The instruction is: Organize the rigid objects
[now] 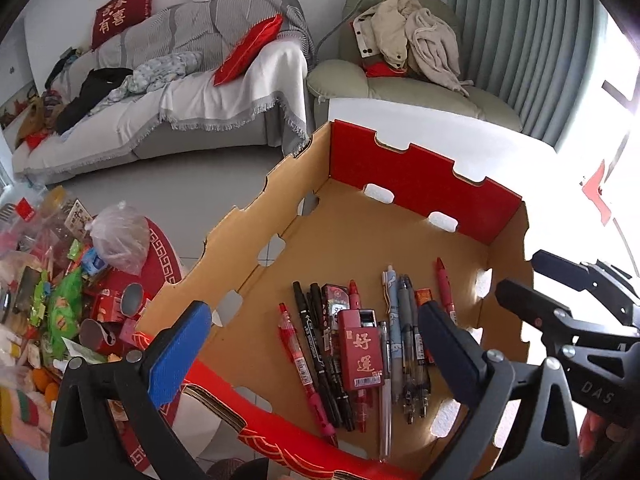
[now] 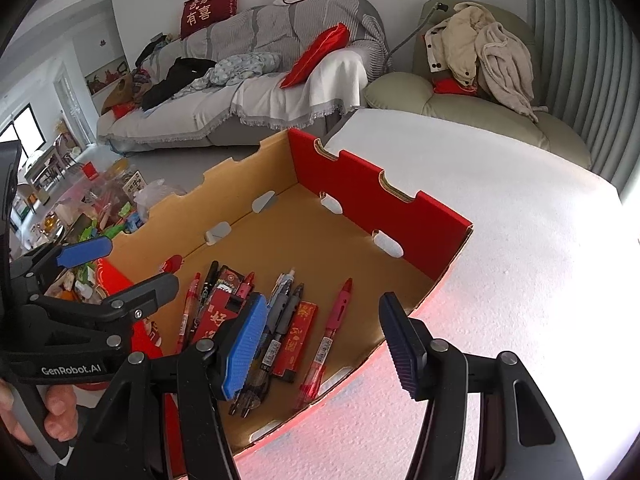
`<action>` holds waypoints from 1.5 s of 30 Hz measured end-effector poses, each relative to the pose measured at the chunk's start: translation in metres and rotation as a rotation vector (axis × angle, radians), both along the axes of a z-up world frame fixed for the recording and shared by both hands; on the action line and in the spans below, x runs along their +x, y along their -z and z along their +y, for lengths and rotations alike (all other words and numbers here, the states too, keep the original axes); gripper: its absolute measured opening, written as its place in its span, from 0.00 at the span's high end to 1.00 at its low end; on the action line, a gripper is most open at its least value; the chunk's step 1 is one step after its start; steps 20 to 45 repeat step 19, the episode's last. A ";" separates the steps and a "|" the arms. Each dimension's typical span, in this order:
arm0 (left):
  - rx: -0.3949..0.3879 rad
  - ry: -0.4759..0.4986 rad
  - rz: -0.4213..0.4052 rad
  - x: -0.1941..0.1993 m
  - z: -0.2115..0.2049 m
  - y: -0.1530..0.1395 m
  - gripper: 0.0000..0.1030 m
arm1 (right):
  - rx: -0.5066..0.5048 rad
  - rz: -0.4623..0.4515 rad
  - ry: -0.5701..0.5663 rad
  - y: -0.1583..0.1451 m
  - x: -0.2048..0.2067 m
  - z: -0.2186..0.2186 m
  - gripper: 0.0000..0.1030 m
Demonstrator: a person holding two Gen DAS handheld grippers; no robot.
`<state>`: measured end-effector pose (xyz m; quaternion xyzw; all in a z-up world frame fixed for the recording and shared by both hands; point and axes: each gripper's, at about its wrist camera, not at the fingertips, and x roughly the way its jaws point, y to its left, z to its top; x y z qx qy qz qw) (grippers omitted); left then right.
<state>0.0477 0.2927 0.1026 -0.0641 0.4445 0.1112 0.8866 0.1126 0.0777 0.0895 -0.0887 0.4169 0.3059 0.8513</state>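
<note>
An open cardboard box with red outer walls stands on a white table; it also shows in the right wrist view. Several pens and a red card box lie on its floor. In the right wrist view a red pen and a flat red box lie there too. My left gripper is open and empty above the box's near-left side. My right gripper is open and empty above the box's near-right edge.
A low red table left of the box holds snack packets, cans and a plastic bag. A sofa with red cushions and an armchair with clothes stand behind. The white table stretches to the right.
</note>
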 end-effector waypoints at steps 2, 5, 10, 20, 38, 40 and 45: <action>-0.007 0.015 -0.002 -0.001 -0.001 -0.001 0.00 | 0.003 0.004 -0.008 0.000 -0.002 0.001 0.42; -0.024 0.034 -0.003 -0.005 -0.004 -0.003 0.00 | 0.000 0.008 -0.023 0.000 -0.006 0.002 0.42; -0.065 0.026 -0.019 -0.012 -0.001 -0.009 0.00 | -0.014 0.027 -0.034 0.002 -0.011 0.002 0.30; -0.107 -0.001 0.037 -0.013 0.004 -0.007 0.00 | -0.046 0.006 -0.051 -0.001 -0.013 0.005 0.26; -0.107 -0.001 0.037 -0.013 0.004 -0.007 0.00 | -0.046 0.006 -0.051 -0.001 -0.013 0.005 0.26; -0.107 -0.001 0.037 -0.013 0.004 -0.007 0.00 | -0.046 0.006 -0.051 -0.001 -0.013 0.005 0.26; -0.107 -0.001 0.037 -0.013 0.004 -0.007 0.00 | -0.046 0.006 -0.051 -0.001 -0.013 0.005 0.26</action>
